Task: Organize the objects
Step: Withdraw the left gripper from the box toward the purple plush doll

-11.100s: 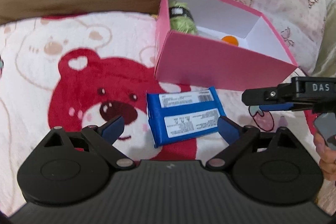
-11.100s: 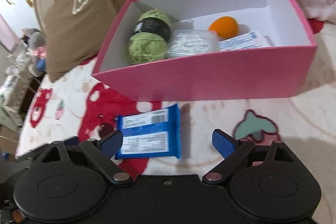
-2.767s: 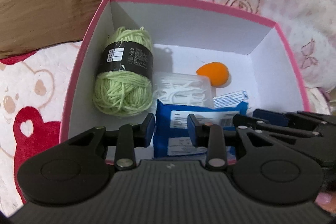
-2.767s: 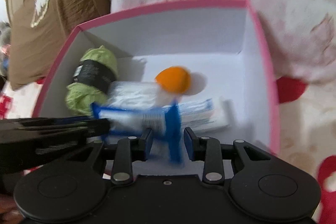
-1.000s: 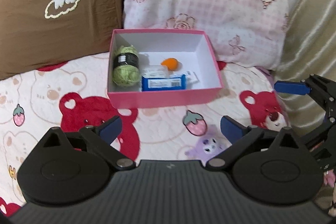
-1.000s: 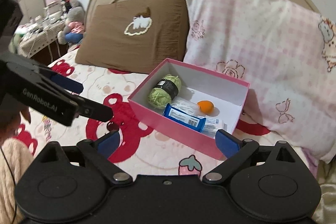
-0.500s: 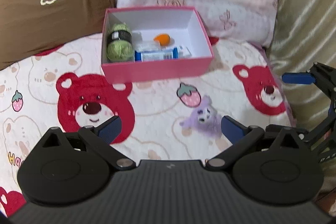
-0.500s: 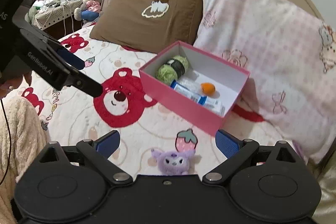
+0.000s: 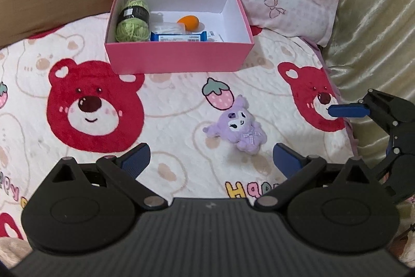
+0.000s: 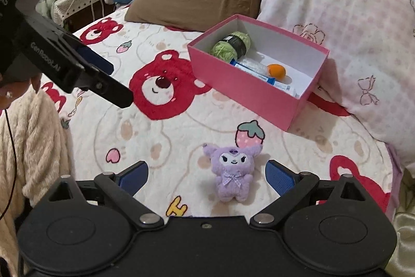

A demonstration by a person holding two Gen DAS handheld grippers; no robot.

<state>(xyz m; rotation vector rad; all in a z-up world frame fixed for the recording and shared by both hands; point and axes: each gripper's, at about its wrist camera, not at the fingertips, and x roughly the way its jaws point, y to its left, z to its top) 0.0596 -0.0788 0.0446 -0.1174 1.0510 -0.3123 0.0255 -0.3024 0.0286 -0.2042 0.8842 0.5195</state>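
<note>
One small purple plush doll (image 10: 231, 176) lies alone on the bear-print quilted bed (image 9: 168, 105), near the viewer and well apart from the open pink cardboard box (image 9: 179, 57) at the far side; it looks like the last thing to tidy away. The right claw (image 10: 206, 175) hangs just over it, spread wide and empty, likely lined up to grab; the left claw (image 9: 211, 159) is equally wide and empty. The box holds one green yarn ball (image 9: 132, 20), one orange egg-shaped sponge (image 9: 188, 22) and one blue packet (image 9: 179, 37)
</note>
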